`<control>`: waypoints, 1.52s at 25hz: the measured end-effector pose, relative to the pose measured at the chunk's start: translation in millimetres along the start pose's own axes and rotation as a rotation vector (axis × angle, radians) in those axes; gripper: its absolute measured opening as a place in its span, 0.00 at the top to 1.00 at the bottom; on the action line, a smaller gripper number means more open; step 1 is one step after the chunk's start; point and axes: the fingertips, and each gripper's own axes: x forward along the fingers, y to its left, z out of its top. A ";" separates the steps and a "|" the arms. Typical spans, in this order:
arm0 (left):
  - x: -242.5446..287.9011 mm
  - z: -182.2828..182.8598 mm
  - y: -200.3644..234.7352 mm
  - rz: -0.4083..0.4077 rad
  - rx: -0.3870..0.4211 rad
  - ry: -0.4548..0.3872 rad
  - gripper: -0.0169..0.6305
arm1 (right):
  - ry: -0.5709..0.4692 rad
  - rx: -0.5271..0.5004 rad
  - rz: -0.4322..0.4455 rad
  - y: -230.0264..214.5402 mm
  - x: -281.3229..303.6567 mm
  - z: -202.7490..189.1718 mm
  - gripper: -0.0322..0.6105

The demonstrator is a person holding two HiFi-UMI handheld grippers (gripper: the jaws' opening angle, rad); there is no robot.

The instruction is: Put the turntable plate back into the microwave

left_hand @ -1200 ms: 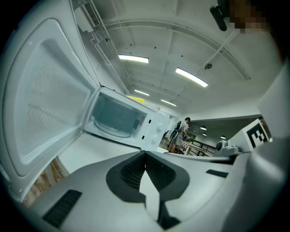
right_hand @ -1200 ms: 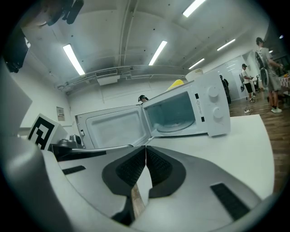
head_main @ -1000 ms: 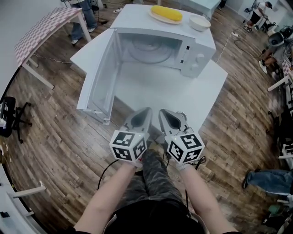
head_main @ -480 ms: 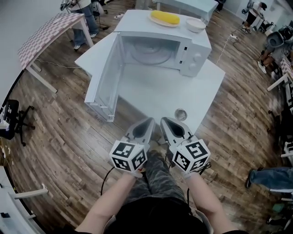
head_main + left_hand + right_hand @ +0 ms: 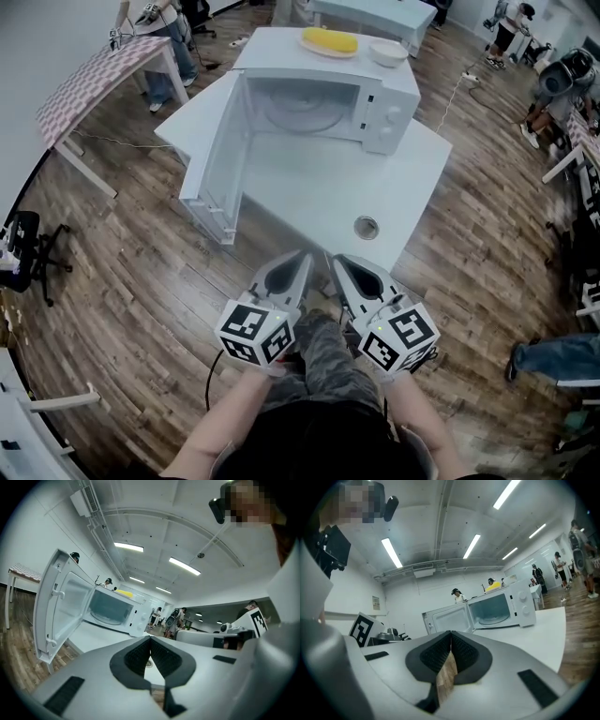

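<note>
Item: turntable plate; a clear glass disc, lying flat on the floor of the cavity of the microwave; as far as we can judge it sits level, though we cannot confirm that it is seated on its drive hub.

Housing: white microwave on a white table; door swung fully open to the left, leaving the cavity exposed.

Left gripper: held low and close to our body, well apart from the microwave; its own view shows the pad tips meeting, with only table visible through the gap beneath them; nothing held.

Right gripper: just beside the left, likewise well back from the table edge; jaw tips pressed together, only floorboards showing below them; nothing held.

Sundries: a small round metal piece on the table's near edge, its purpose unclear to us; a yellow item on a dish and a white bowl on the microwave's top.

Progress, by our reckoning: the plate is back inside, so the stated job looks complete; the door stands open, and closing it is the only step we can see left.
</note>
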 end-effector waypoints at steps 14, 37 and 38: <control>-30.7 17.1 -17.2 -0.030 0.011 -0.021 0.95 | 0.007 -0.098 0.064 37.5 -20.4 8.0 0.92; -0.3 39.0 -10.1 0.045 -0.010 -0.019 0.95 | 0.080 -0.084 0.059 -2.1 -19.8 25.6 0.92; -0.8 39.2 -8.6 0.052 -0.011 -0.021 0.95 | 0.088 -0.085 0.064 -2.8 -19.4 24.4 0.92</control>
